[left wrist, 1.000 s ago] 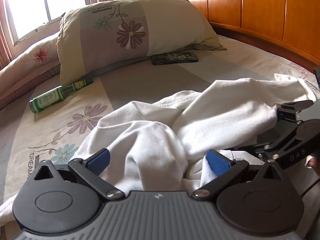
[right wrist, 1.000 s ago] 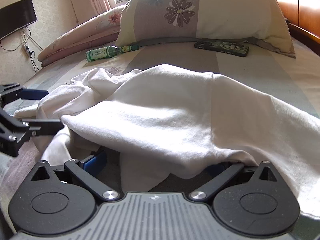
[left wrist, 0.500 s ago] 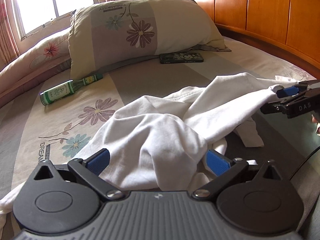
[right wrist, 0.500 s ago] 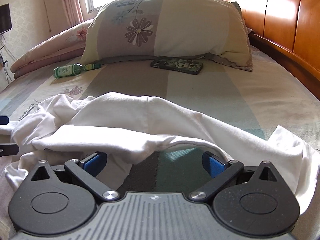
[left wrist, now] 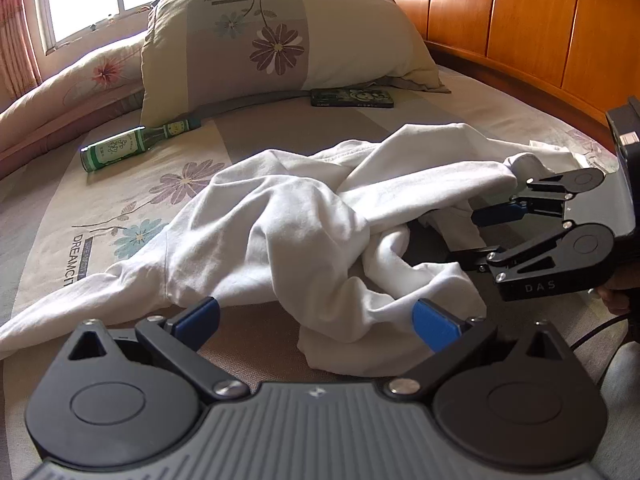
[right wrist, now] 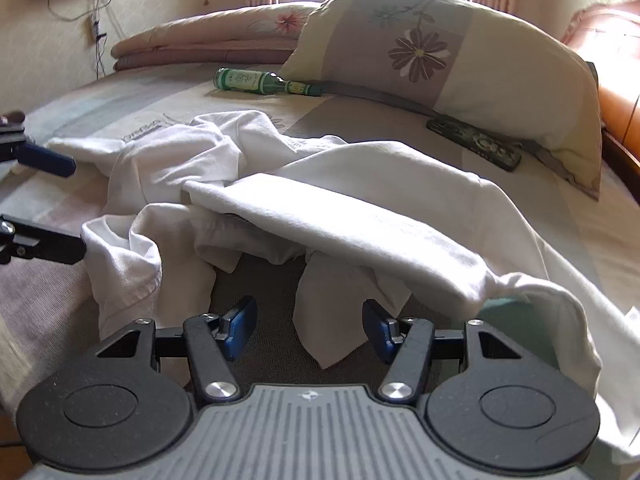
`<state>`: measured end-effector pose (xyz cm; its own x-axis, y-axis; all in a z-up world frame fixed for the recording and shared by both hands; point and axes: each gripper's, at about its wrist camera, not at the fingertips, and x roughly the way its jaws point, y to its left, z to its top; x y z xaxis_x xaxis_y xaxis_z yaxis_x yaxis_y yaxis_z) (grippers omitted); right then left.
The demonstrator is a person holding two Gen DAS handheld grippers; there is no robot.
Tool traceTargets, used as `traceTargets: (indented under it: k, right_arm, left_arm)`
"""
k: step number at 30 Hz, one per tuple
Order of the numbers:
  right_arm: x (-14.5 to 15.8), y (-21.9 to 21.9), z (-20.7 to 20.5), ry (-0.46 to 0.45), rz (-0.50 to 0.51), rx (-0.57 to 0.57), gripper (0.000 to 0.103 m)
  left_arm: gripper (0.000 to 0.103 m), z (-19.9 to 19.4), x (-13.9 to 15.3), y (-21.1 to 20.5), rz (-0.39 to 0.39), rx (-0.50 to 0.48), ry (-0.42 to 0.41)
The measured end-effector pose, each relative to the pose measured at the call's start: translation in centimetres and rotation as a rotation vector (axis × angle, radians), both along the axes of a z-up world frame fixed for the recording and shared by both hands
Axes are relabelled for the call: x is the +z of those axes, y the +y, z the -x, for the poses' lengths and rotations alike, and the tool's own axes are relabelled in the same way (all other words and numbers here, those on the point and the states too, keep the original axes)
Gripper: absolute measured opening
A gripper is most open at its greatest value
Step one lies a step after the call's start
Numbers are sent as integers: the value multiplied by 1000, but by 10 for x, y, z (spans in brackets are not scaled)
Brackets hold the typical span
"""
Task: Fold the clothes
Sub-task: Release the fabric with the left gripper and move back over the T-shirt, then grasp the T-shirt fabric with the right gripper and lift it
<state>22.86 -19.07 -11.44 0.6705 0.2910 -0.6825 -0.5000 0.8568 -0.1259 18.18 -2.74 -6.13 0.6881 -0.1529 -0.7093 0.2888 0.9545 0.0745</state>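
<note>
We compare with the frames 1 second back. The right gripper (right wrist: pixel 310 330) then had its jaws spread to their widest under the crumpled white cotton garment (right wrist: pixel 340 216); they have just been closing and now stand part open, with a hanging flap of that garment between the blue pads but not pinched. In the left wrist view the right gripper (left wrist: pixel 466 236) has rolled, so one finger now sits above the other. The left gripper (left wrist: pixel 316 320) is wide open as before, a fold of cloth lying between its pads, unclamped. The garment lies bunched on the floral bedsheet (left wrist: pixel 120 216), mid-bed, more stretched out than earlier.

Around it: 1 green glass bottle (left wrist: pixel 132 146) on its side, 1 dark patterned phone case (left wrist: pixel 352 98) and 1 flowered pillow (left wrist: pixel 272 44) at the orange wooden headboard (left wrist: pixel 540 28). None touches the garment.
</note>
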Motion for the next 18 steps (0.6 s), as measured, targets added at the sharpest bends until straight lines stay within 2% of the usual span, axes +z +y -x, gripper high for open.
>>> traceTargets:
  k: [2, 4, 6, 7, 8, 9, 18]
  right_arm:
    - [-6, 5, -9, -26, 90, 11, 62]
    - [-7, 2, -17, -20, 95, 12, 56]
    - [-2, -4, -22, -4, 91, -6, 33]
    - [1, -7, -23, 2, 95, -14, 27]
    - [5, -10, -22, 2, 98, -15, 16]
    - [8, -13, -19, 1, 99, -14, 12]
    - [49, -33, 43, 15, 140, 50, 9]
  left_arm:
    - [102, -1, -1, 0, 3, 5, 1]
    - [102, 0, -1, 1, 7, 3, 1]
    - [102, 1, -1, 2, 12, 0, 1]
    - [102, 2, -1, 3, 12, 1, 1]
    - [102, 2, -1, 3, 11, 4, 2]
    - [102, 3, 0, 4, 9, 8, 2]
    - [102, 27, 13, 13, -29, 12, -8]
